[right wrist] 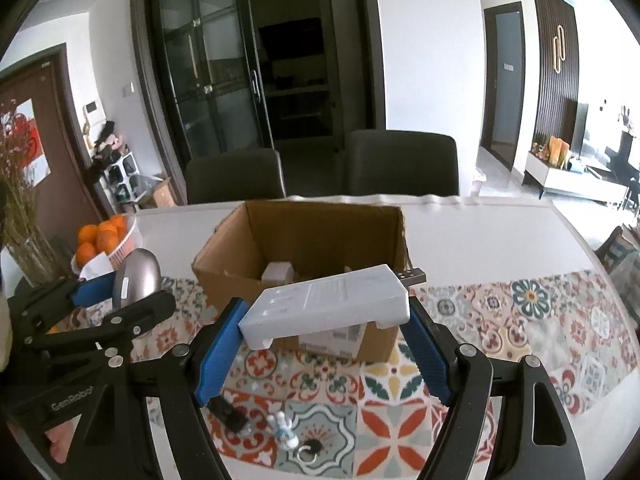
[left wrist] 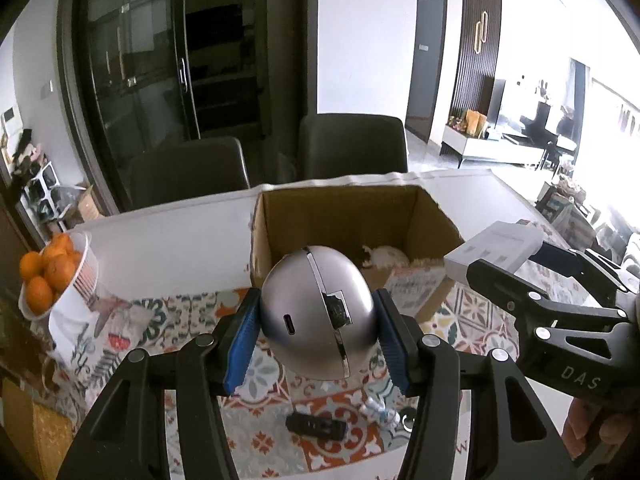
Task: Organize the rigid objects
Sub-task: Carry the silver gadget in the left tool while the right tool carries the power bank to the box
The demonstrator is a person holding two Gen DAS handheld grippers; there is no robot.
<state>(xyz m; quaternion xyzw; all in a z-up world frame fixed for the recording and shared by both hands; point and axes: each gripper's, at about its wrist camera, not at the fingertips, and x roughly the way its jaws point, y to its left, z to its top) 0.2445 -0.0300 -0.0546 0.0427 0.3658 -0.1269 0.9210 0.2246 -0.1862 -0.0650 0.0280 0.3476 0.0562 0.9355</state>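
Left wrist: we hold two items above the box.
Left gripper pinches the ball; right gripper clamps the tray. Risk: the smooth ball slips.

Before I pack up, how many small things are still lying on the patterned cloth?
3: a black stick, a small white-blue figurine beside it, and a ring-shaped item by the figurine. The tongs may hide more.

One cardboard box, two chairs, one bowl of oranges, two grippers, one silver ball, one white block.
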